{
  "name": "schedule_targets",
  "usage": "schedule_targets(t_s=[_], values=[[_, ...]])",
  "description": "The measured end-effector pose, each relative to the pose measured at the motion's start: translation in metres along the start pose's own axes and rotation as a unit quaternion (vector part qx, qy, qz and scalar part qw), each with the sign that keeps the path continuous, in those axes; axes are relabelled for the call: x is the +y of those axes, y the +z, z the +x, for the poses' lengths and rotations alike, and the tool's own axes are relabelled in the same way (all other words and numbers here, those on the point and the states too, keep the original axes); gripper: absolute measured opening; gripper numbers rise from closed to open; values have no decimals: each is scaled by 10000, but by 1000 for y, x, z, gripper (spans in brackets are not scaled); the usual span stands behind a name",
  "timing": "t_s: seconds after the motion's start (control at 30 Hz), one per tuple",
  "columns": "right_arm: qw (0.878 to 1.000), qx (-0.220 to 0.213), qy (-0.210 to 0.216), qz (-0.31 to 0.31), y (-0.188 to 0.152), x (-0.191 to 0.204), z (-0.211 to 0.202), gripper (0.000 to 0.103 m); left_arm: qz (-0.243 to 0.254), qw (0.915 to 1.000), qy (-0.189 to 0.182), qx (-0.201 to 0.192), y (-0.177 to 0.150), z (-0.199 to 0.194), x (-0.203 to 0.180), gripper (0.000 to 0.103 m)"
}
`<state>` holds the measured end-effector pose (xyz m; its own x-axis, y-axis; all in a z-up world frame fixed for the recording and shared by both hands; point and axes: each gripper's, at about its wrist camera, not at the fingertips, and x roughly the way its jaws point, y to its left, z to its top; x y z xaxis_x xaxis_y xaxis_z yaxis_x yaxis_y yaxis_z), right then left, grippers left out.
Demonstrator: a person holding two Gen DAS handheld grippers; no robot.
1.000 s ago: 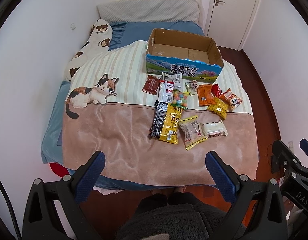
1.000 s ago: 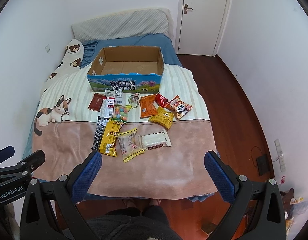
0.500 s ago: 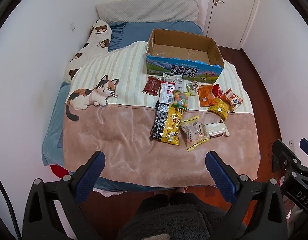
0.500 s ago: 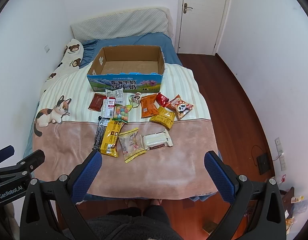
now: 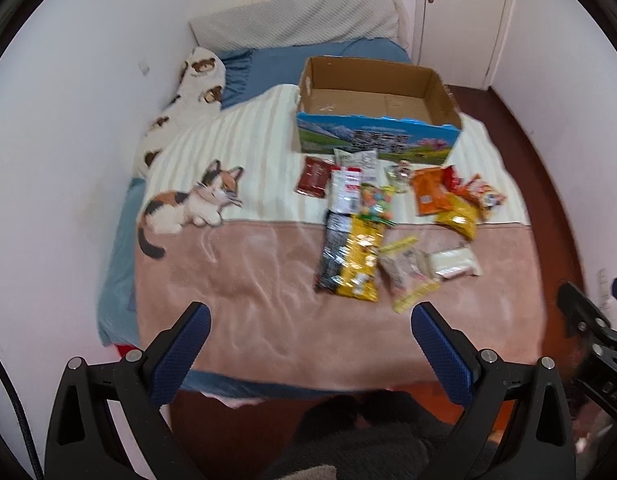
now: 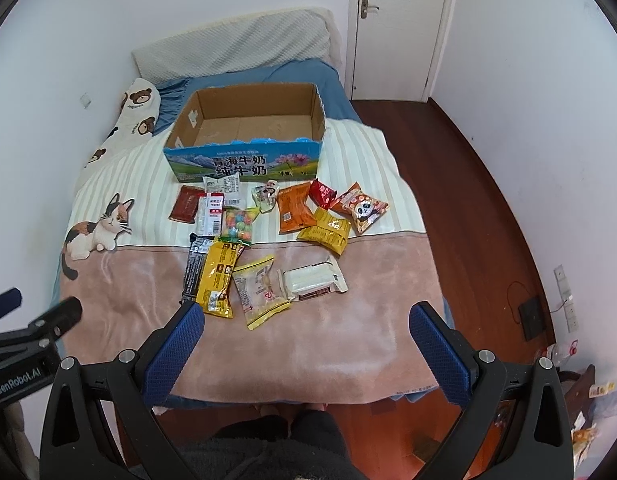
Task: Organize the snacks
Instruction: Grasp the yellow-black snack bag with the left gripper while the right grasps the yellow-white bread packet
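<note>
Small white-walled bedroom, white door (image 6: 400,28) at the far right, red-brown wood floor (image 6: 480,184). Bed (image 6: 244,344) carries a blanket, cream-striped at the far half and pink at the near half, with a cat print (image 6: 98,228) at its left side. Grey pillow (image 6: 236,50) at the head; bear-print pillow (image 6: 134,114) along the left wall. Open cardboard box (image 6: 248,142) stands upright on the striped part, printed front toward the cameras, nothing visible inside. Snacks lie loose on the blanket just in front of the box, some overlapping: brown packet (image 6: 185,209) at far left, white packet (image 6: 213,218) beside it, candy bag (image 6: 238,226) with coloured balls, orange bag (image 6: 294,212), red packet (image 6: 322,194), panda bag (image 6: 362,208), yellow bag (image 6: 326,234). Nearer, on the pink part: black packet (image 6: 194,270) touching a long yellow packet (image 6: 219,280), a clear bag (image 6: 260,294) with yellow edges, and a white wrapped bar (image 6: 314,282). Left gripper (image 5: 310,320) is held above the bed's near edge, jaws spread wide, nothing between them; left view is motion-blurred. Right gripper (image 6: 306,320) likewise hovers over the near edge, jaws spread wide, holding nothing; its left fingertip (image 6: 188,320) lines up in view with the bottom of the long yellow packet, contact cannot be told.
</note>
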<state>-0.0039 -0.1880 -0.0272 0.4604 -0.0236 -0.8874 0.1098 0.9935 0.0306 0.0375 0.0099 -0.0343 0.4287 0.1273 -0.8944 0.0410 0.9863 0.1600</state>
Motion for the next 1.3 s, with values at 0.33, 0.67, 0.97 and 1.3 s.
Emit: schedule_targets(t_s=[0.33, 0.67, 0.97, 1.3], values=[[9957, 806, 425, -141, 9, 17, 163, 103, 1091, 9897, 532, 762, 32, 171, -25, 103], [9876, 1421, 641, -195, 3, 31, 278, 94, 1587, 9664, -86, 2018, 45, 324, -82, 103], [9815, 1695, 845, -269, 0, 40, 294, 93, 1616, 9661, -387, 1976, 44, 342, -104, 90], [9745, 1985, 1003, -307, -3, 58, 308, 93, 729, 9727, -223, 2191, 5, 332, -56, 85]])
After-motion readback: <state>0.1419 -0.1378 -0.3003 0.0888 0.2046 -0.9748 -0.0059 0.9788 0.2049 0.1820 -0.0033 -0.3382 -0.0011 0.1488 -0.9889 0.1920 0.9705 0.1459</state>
